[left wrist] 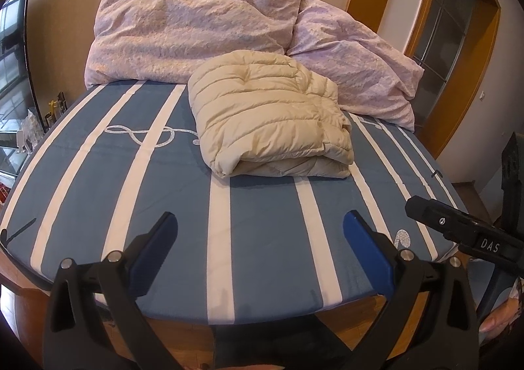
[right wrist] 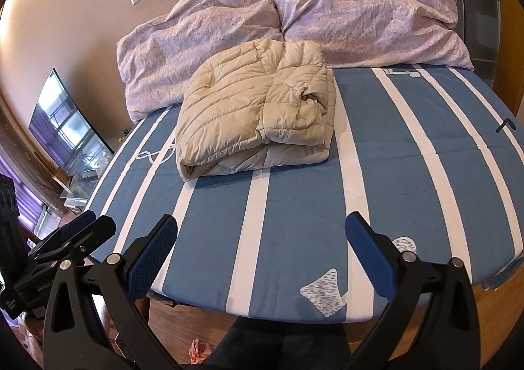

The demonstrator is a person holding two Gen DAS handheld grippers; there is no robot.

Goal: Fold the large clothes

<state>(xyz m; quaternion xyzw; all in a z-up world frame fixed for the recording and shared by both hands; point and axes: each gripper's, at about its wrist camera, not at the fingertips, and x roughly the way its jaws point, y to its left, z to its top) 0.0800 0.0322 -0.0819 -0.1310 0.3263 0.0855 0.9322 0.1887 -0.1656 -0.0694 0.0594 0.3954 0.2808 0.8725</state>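
My left gripper (left wrist: 260, 229) and right gripper (right wrist: 262, 232) hover spread and empty over the striped bed (left wrist: 262, 255), short of the folded cream jacket (left wrist: 271, 118)

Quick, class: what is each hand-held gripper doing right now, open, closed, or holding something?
Left hand-held gripper: open, holding nothing.
Right hand-held gripper: open, holding nothing; the folded jacket lies untouched on the bed.

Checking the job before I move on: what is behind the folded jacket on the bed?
Behind the folded jacket lie two lilac pillows against the wall. The jacket covers their lower front edges and part of the striped bedsheet, so nothing there can be checked.
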